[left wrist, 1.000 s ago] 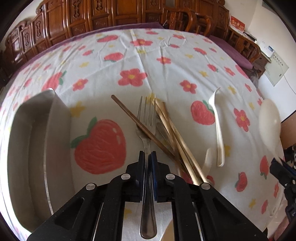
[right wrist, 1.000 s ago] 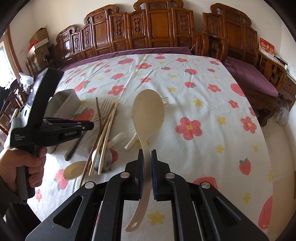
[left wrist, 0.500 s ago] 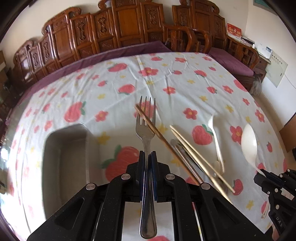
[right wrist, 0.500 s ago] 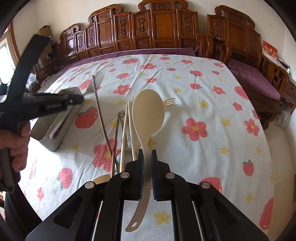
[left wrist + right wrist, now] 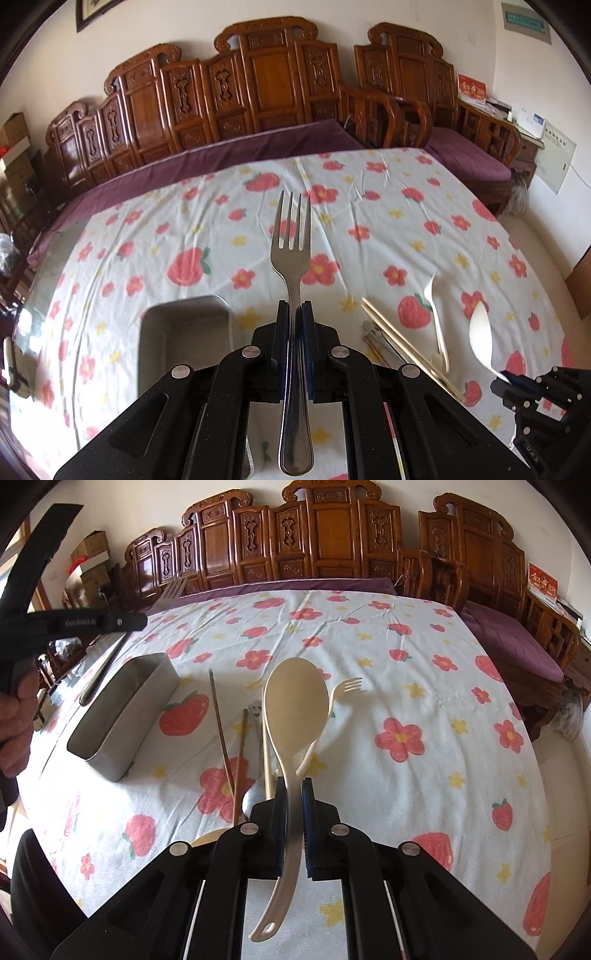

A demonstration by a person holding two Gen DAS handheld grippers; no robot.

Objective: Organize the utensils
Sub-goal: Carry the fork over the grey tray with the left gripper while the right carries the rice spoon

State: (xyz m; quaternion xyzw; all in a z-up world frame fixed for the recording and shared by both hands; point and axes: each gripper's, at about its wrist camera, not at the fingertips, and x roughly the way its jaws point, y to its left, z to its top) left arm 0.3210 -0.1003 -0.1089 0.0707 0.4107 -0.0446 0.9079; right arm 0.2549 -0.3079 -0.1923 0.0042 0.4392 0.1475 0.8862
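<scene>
A white cloth printed with red flowers, strawberries and yellow stars (image 5: 388, 206) covers the table, with a purple underlayer showing at its far edge. Carved dark wooden chairs (image 5: 325, 542) stand in a row behind it against a pale wall, and cardboard boxes (image 5: 88, 554) are stacked at the far left. A rectangular metal container (image 5: 122, 716) sits on the cloth at the left, with nothing visible inside it. Beside it, to the right, loose utensils lie close together: a dark brown chopstick (image 5: 221, 731), a pair of light bamboo chopsticks (image 5: 402, 343), a metal spoon (image 5: 255, 716) partly hidden under them, and a cream plastic fork (image 5: 332, 709) whose handle passes behind the held scoop. The left hand-held gripper (image 5: 295, 310) is clamped on the neck of a metal fork (image 5: 291, 254), held in the air above the cloth with tines pointing away, near the container's right edge. A hand (image 5: 16, 720) grips its handle at the left border. The right hand-held gripper (image 5: 293, 786) is closed on the handle of a cream rice scoop (image 5: 295, 705), tilted downward over the utensil pile.
</scene>
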